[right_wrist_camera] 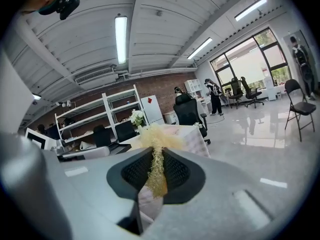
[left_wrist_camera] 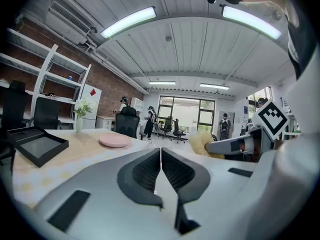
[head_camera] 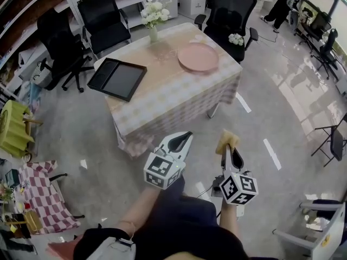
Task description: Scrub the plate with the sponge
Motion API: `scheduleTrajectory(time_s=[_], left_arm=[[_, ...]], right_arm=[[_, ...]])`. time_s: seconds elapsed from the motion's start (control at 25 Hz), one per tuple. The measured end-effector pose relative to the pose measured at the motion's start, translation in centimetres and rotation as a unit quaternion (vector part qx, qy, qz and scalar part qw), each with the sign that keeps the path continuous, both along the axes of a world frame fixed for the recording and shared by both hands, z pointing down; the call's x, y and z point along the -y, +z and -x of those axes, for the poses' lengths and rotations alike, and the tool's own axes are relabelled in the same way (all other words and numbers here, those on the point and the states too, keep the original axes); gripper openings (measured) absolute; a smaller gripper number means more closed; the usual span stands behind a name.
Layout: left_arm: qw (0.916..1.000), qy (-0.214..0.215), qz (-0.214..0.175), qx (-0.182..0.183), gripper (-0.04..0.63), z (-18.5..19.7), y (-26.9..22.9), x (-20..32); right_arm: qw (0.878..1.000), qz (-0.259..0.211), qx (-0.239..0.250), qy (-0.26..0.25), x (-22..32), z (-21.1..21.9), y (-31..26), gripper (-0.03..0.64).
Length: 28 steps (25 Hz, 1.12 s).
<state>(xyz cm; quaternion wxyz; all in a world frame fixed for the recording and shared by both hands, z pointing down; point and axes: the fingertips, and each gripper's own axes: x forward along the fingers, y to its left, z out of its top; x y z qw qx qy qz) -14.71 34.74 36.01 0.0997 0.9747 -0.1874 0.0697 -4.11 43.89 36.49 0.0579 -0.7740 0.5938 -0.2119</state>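
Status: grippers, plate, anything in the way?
Left gripper shut, empty. Right gripper shut on sponge. Plate on table ahead, not yet reached. Path clear.

Left gripper: white shell, black ribbed pads, black-and-white marker cube at 7 o'clock.
Right gripper: matching white shell, marker cube at 6 o'clock.
Clothing: dark navy.

- A table is covered with a pale checked cloth.
- A black tray is laid at the table's left edge.
- A vase of white flowers is set upright at the far edge.
- Black office chairs are ranged beyond the table.
- A green chair is seen at far left.
- A folding chair is placed at far right, well apart from the table.
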Motion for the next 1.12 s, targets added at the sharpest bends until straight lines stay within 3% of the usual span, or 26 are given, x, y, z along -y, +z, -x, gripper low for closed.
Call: scheduleTrajectory(time_s=[1.12], left_arm=[[0.9998, 0.019, 0.003, 0.006, 0.015, -5.3, 0.2, 14.9]], right_arm=[[1.0, 0.006, 0.003, 0.005, 15.1, -4.8, -0.5, 0.049]])
